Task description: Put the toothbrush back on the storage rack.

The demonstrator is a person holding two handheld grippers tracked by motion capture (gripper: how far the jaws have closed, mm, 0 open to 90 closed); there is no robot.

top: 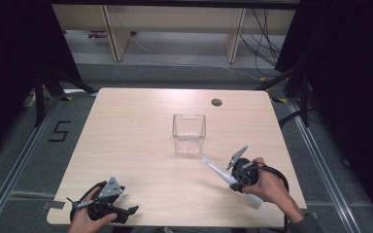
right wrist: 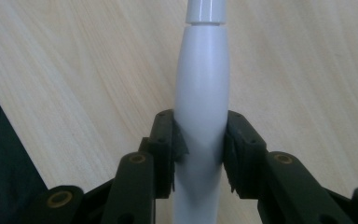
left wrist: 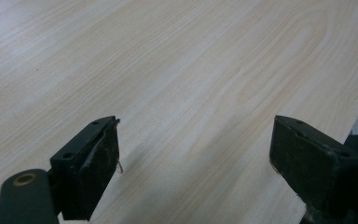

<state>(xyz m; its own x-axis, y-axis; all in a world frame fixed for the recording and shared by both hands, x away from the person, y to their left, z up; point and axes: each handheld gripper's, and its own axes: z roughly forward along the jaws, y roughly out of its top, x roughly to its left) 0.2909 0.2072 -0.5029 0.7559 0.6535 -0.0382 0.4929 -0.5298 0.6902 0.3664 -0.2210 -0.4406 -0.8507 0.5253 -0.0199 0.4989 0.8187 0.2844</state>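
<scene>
A white electric toothbrush [top: 226, 176] lies slantwise over the table's front right, its head toward the clear box. My right gripper [top: 234, 183] is shut on its handle; in the right gripper view the two black jaws press both sides of the white toothbrush handle [right wrist: 200, 102]. A clear plastic box [top: 189, 133] stands open-topped and empty near the table's middle. My left gripper [top: 126, 212] rests at the front left edge, held by a hand. In the left gripper view the left gripper [left wrist: 196, 161] stands open with bare wood between its jaws.
The light wooden table [top: 136, 126] has a round cable hole [top: 216, 102] at the back right. Black curtains and stands flank it on both sides. Wooden furniture legs and cables lie on the floor beyond the far edge.
</scene>
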